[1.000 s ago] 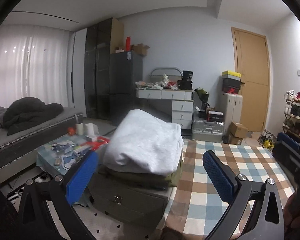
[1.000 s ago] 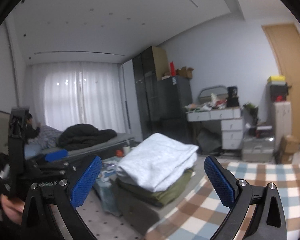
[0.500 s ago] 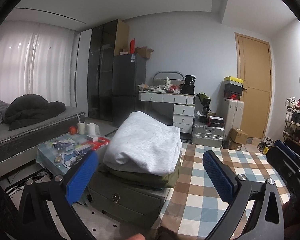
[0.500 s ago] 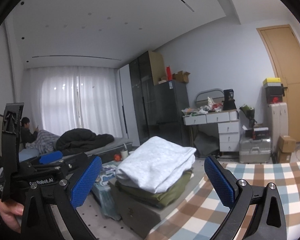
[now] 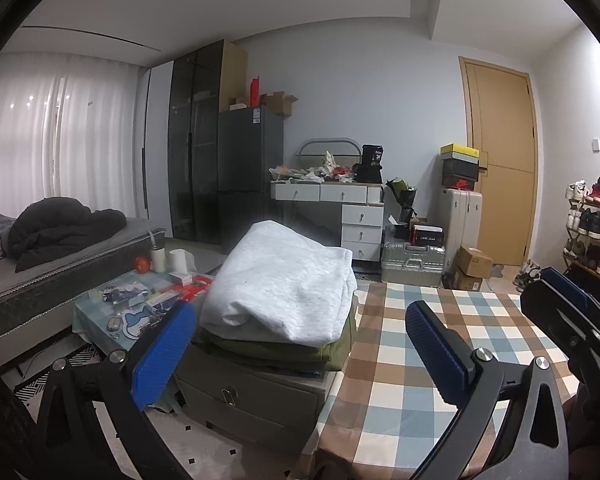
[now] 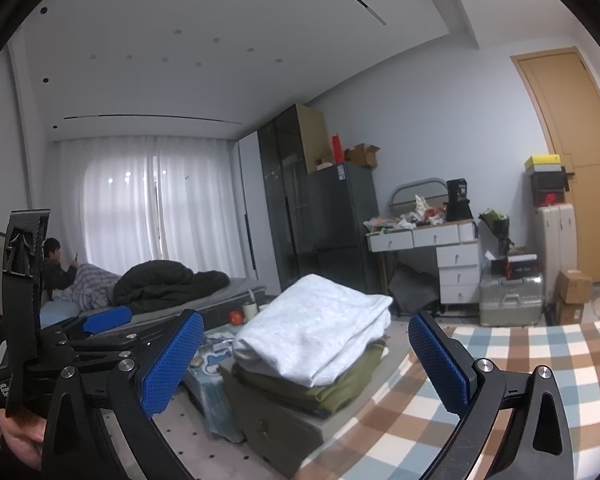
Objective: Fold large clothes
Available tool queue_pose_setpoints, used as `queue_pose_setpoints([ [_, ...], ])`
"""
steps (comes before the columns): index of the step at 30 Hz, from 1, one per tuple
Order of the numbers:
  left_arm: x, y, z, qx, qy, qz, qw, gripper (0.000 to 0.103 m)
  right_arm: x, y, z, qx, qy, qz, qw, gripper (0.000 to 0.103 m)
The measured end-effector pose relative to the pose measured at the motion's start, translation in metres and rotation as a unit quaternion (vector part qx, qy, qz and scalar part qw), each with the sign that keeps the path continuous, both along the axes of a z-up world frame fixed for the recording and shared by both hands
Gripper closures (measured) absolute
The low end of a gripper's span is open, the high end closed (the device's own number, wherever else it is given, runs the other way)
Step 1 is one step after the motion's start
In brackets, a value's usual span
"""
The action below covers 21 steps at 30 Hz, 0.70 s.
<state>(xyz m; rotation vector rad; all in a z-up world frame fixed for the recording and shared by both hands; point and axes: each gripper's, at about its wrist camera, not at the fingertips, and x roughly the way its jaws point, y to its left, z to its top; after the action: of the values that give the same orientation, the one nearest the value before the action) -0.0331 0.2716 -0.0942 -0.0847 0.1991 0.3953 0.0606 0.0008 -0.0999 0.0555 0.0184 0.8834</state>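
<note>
The checked tablecloth (image 5: 432, 344) is left bare, presumably as folding surface. Folded garments, a white one (image 5: 284, 284) over an olive one (image 5: 300, 350), are stacked aside on a grey cabinet (image 5: 252, 396). Both the left gripper (image 5: 300, 352) and the right gripper (image 6: 306, 358) are held wide apart, empty.

White garment (image 5: 284, 284) on olive garment (image 5: 332, 350); brown-blue checked tablecloth (image 5: 412, 396).

Both views have tilted upward, the folded white garment (image 5: 284, 280) sitting lower in frame.
</note>
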Motion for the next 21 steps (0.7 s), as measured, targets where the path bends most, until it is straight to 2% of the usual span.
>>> queue_pose_setpoints([
  [8,0.0019,0.0,0.0009,0.001,0.002,-0.001,1.0,0.001,-0.0016,-0.0002,-0.0021,-0.002,-0.005,-0.01,1.0,0.0],
  [21,0.001,-0.0055,-0.0026,-0.005,0.014,-0.001,0.9999,0.001,0.0035,-0.0053,-0.0051,0.005,0.014,-0.014,1.0,0.0],
])
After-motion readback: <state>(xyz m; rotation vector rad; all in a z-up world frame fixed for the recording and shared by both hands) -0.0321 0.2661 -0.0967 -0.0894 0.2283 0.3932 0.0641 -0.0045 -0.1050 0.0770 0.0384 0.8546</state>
